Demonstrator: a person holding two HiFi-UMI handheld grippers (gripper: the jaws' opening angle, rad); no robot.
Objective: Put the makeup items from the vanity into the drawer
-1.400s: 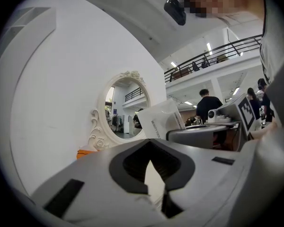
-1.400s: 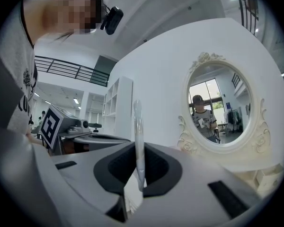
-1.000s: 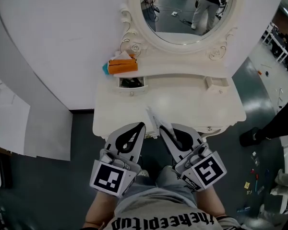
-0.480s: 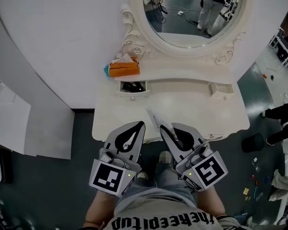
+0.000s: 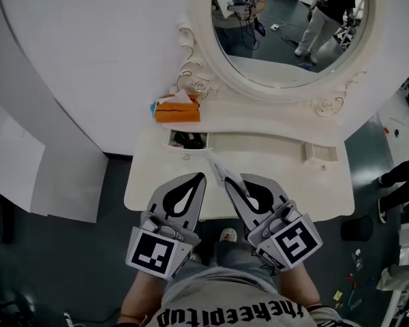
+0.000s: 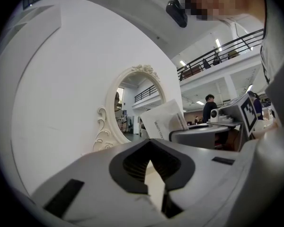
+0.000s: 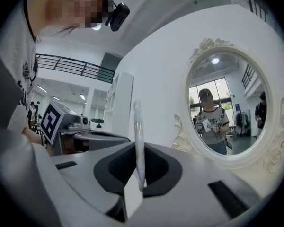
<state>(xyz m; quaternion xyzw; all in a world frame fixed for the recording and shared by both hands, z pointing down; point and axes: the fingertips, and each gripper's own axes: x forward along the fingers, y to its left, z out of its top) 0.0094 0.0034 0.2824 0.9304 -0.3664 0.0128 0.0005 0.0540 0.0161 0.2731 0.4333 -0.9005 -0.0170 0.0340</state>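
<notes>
My right gripper (image 5: 227, 182) is shut on a thin white flat packet (image 5: 220, 168), which sticks out past its tips over the front of the cream vanity (image 5: 286, 182). In the right gripper view the packet (image 7: 138, 126) shows edge-on between the pads. It also appears as a printed white packet (image 6: 164, 122) in the left gripper view. My left gripper (image 5: 200, 178) is shut and holds nothing, close beside the right one. A small drawer (image 5: 188, 139) stands open at the vanity's back left, with dark items inside.
An orange tissue box (image 5: 177, 107) sits above the open drawer by the oval mirror's (image 5: 286, 33) ornate frame. A second small drawer (image 5: 321, 154) at the right is pulled out slightly. White wall panels lie to the left, dark floor around.
The view has shifted, so the vanity and mirror sit further right and the open drawer closer to the gripper tips. Both grippers keep their pose and the packet stays gripped.
</notes>
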